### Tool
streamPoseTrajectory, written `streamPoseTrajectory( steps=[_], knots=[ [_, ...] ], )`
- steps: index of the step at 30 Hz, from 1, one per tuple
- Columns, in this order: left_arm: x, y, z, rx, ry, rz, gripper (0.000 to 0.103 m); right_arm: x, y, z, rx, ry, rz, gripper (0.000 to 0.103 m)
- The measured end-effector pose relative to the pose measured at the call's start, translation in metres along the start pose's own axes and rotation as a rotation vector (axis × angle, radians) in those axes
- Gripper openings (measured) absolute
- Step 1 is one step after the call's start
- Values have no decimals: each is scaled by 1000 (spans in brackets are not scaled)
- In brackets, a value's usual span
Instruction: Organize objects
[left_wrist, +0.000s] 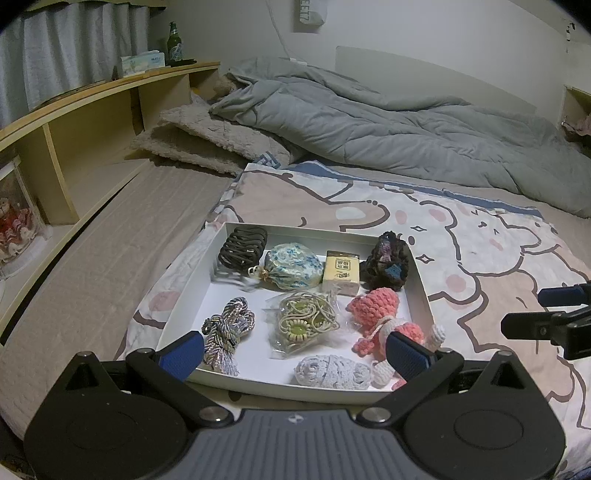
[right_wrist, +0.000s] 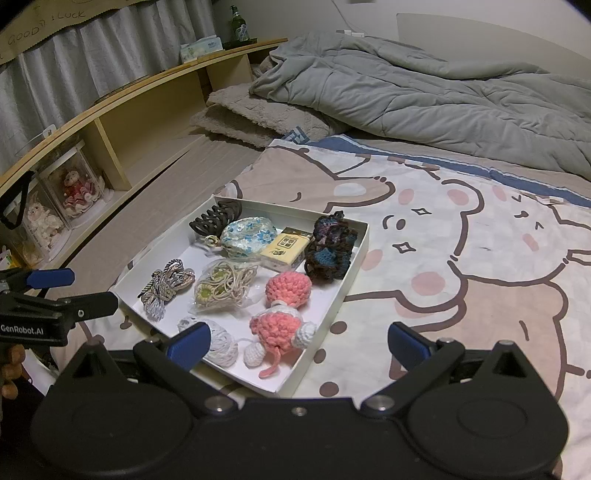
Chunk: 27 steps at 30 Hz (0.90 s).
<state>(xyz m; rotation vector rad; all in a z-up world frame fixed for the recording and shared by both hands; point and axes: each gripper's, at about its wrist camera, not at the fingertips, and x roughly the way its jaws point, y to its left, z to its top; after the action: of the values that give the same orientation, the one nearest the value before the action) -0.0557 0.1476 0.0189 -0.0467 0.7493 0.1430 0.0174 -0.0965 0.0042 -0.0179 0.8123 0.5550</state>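
Left wrist view: the left gripper (left_wrist: 295, 354) hangs over the near edge of the white tray (left_wrist: 421, 273) on the bed (left_wrist: 92, 266), fingers apart and empty. Right wrist view: the right gripper (right_wrist: 297, 345) sits at the tray's near right corner, fingers apart, the pink doll (right_wrist: 282, 314) lying inside between them.

The near rim of the white tray (left_wrist: 207, 374) is covered by the left gripper (left_wrist: 295, 354). The print on the yellow box (left_wrist: 341, 272) is too small to be read. A hand (right_wrist: 11, 363) is cut off by the frame's left edge, and the wall label (left_wrist: 309, 13) by the top edge.
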Motion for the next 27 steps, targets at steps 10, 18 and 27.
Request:
streamPoseTrajectory(
  steps=[10,18,27],
  knots=[
    [0,-1,0,2,2,-8,103,0,0,0,1,0,0,103],
    [0,-1,0,2,6,-11,103,0,0,0,1,0,0,103],
    [0,0,0,2,7,-11,103,0,0,0,0,0,0,103]
  ],
)
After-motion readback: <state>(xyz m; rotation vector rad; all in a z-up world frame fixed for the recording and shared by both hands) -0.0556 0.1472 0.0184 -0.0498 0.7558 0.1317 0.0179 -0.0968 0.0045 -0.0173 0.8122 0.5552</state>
